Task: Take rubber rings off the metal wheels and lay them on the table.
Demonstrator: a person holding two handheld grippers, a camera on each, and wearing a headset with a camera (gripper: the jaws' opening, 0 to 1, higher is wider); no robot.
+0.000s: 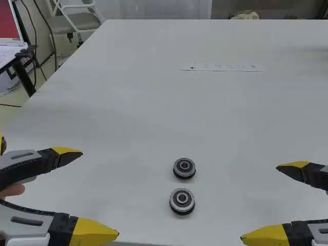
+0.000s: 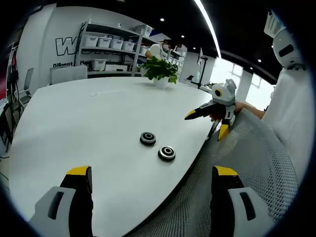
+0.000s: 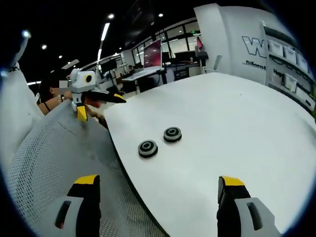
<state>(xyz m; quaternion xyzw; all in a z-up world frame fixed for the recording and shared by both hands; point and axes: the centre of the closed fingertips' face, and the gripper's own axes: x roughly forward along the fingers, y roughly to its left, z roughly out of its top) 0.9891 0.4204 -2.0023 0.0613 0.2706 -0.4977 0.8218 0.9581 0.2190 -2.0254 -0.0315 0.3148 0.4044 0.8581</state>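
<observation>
Two small metal wheels with black rubber rings lie flat on the white table: the far wheel [image 1: 184, 168] [image 2: 147, 138] [image 3: 172, 134] and the near wheel [image 1: 182, 201] [image 2: 167, 153] [image 3: 147, 148], close to the front edge. My left gripper [image 1: 84, 193] [image 2: 152, 177] hovers open at the lower left, well left of the wheels, with nothing between its yellow-tipped jaws. On the other side my right gripper [image 1: 271, 202] [image 3: 157, 187] is open at the lower right, equally clear of them. Each gripper also appears in the other's view, the right gripper [image 2: 207, 121] and the left gripper [image 3: 101, 106].
A long white label strip [image 1: 223, 67] lies far back on the table [image 1: 154, 102]. Chairs and a dark desk leg [image 1: 25, 72] stand off the left edge. A potted plant [image 2: 159, 70] sits at the table's far end. The front edge runs just below the near wheel.
</observation>
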